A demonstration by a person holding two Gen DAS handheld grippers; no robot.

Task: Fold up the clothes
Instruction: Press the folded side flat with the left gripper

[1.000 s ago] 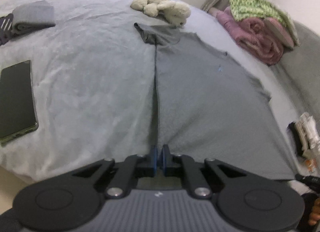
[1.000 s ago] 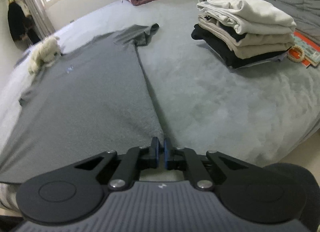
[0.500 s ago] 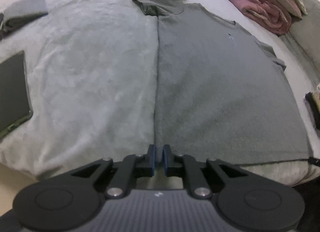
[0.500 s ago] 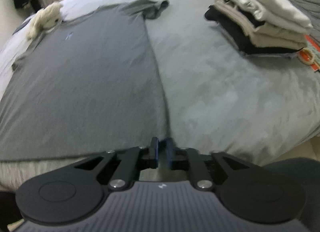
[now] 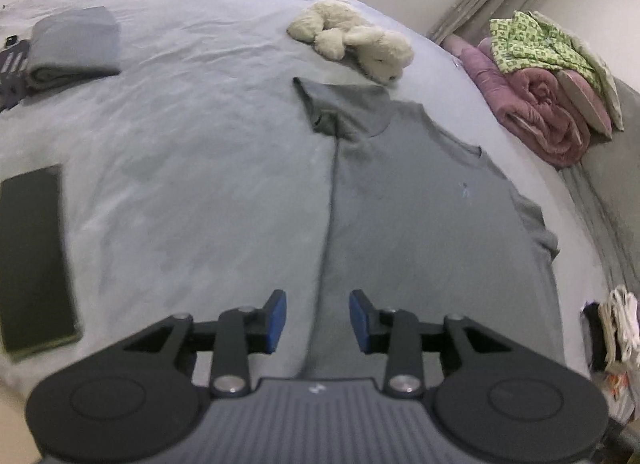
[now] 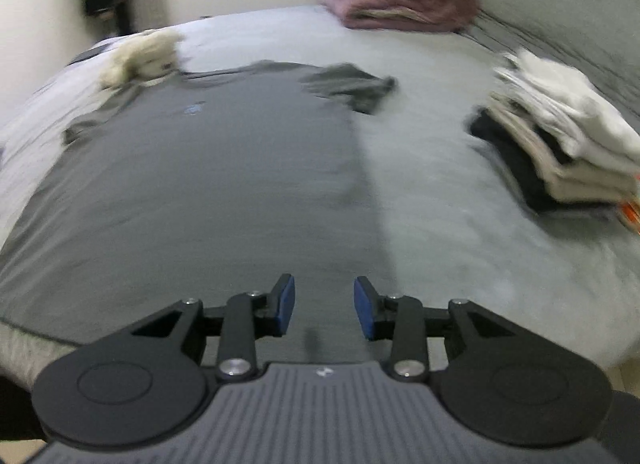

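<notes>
Grey bed [image 5: 192,168], spread t-shirt [image 5: 420,232], plush toy [image 5: 352,38], phone [image 5: 34,256]

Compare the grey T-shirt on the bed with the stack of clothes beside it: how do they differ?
The grey T-shirt lies spread flat in a single layer; the stack of clothes is folded and piled high. The T-shirt is one grey colour; the stack mixes white, beige and black pieces. The T-shirt covers far more of the bed. Both rest on the bed.

Black tongs [image 5: 317,320], blue pads [image 5: 277,319], silver screws [image 5: 224,384]
</notes>
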